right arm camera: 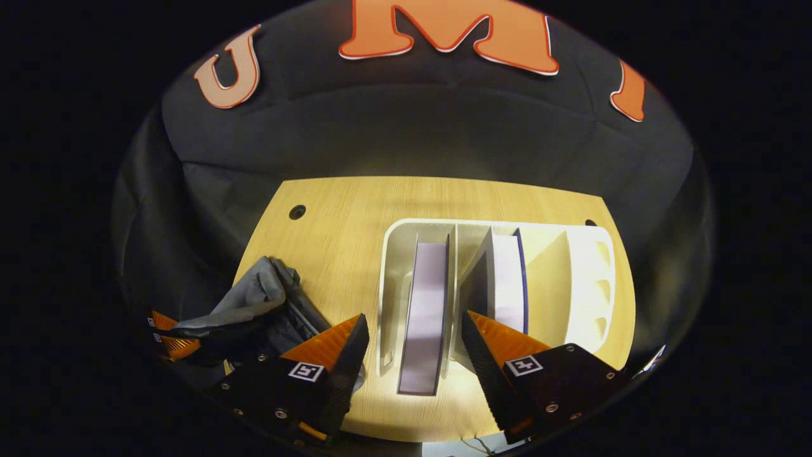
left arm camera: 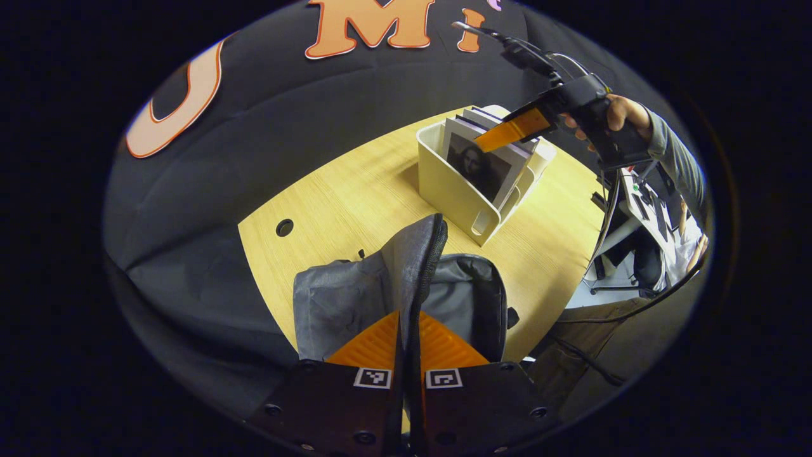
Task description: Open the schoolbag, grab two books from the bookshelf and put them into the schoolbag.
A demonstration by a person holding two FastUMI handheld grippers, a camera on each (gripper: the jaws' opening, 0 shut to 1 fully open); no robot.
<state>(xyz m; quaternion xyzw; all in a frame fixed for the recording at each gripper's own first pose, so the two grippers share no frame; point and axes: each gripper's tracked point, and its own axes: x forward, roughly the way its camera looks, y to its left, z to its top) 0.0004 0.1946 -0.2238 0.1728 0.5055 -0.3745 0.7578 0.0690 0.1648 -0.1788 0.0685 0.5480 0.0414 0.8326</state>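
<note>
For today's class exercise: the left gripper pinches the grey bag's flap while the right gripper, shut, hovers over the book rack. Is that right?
Not quite. The right gripper is open, jaws spread above a book in the rack, as the right gripper view shows. The left gripper does pinch the bag's flap.

A light wooden table [left arm camera: 355,190] with a round cable hole [left arm camera: 285,227] stands in the booth. Black cables [left arm camera: 587,362] trail past its edge

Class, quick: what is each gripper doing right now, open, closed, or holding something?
Left gripper: shut on the zipped edge of the grey fabric schoolbag, holding the flap up.
Right gripper: open, empty, above the white plastic bookshelf, straddling an upright lilac-edged book.
</note>
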